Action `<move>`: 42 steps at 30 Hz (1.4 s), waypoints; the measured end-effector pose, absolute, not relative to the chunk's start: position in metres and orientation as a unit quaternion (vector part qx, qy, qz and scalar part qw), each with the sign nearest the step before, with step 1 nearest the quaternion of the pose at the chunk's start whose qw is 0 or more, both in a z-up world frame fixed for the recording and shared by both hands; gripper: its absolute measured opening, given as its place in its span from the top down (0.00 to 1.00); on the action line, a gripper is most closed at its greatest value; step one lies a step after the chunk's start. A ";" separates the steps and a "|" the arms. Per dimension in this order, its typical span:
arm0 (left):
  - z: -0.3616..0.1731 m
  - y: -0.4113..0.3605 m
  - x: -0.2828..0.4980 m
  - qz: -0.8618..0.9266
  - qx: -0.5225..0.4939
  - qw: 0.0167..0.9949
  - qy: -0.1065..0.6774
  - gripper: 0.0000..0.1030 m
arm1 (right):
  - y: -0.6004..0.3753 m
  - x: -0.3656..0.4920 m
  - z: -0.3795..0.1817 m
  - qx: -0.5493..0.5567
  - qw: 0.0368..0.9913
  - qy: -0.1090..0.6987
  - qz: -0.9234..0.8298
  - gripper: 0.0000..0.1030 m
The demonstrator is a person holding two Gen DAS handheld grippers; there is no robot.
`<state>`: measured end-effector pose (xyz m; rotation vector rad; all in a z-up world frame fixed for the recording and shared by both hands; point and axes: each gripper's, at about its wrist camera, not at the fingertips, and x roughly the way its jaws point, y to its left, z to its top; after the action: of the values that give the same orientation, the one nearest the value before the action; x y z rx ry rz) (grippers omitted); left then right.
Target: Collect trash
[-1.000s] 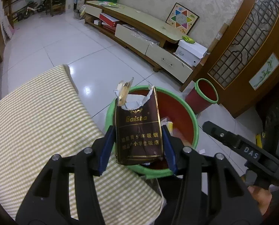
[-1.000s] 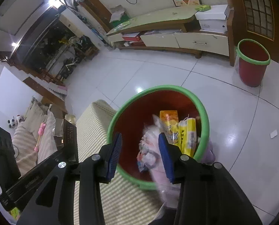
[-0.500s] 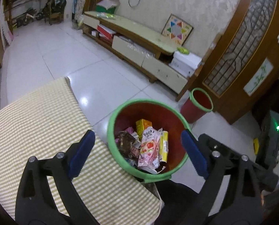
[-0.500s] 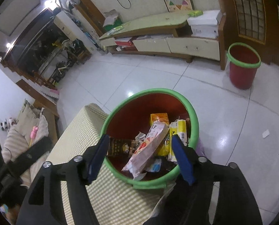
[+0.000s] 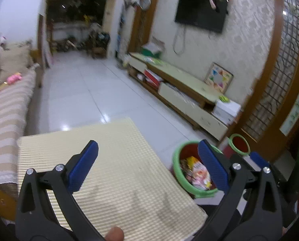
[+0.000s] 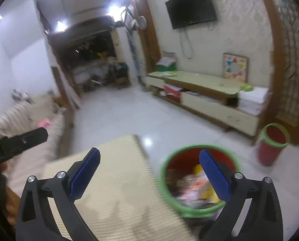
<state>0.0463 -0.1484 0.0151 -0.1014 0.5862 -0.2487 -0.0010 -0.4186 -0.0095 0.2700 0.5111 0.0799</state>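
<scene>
Both my grippers spread, nothing held

Left view: my left gripper [image 5: 147, 164] gapes over one checked mat [image 5: 113, 180]; one trash-filled bin [image 5: 176, 170] near right, one smaller bin [image 5: 232, 138] beyond; right view: my right gripper [image 6: 149, 170] released, same two bins [image 6: 163, 178] [image 6: 270, 150].

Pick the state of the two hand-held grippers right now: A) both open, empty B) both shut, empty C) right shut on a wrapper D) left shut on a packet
A: the left hand-held gripper and the right hand-held gripper both show blue pads spread wide with nothing between them; the wrappers lie in the green-rimmed trash bin.
</scene>
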 end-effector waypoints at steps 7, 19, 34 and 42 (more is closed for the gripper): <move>0.039 -0.116 0.028 -0.063 -0.037 0.975 0.211 0.05 | -0.389 0.001 -0.001 0.152 0.952 0.263 0.044 0.07; 0.045 -0.100 0.018 -0.059 -0.051 0.965 0.252 0.05 | -0.354 -0.011 0.020 0.060 0.974 0.217 0.025 0.07; 0.039 -0.096 0.012 -0.056 -0.054 0.962 0.260 0.05 | -0.361 -0.013 0.017 0.076 0.971 0.226 0.028 0.07; 0.037 -0.096 0.012 -0.061 -0.052 0.962 0.262 0.05 | -0.358 -0.012 0.012 0.080 0.968 0.236 0.031 0.07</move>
<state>0.0116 -0.0955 0.0374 -0.1060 0.5317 -0.1242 -0.0122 -0.3584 0.0117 0.1618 0.4761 0.0629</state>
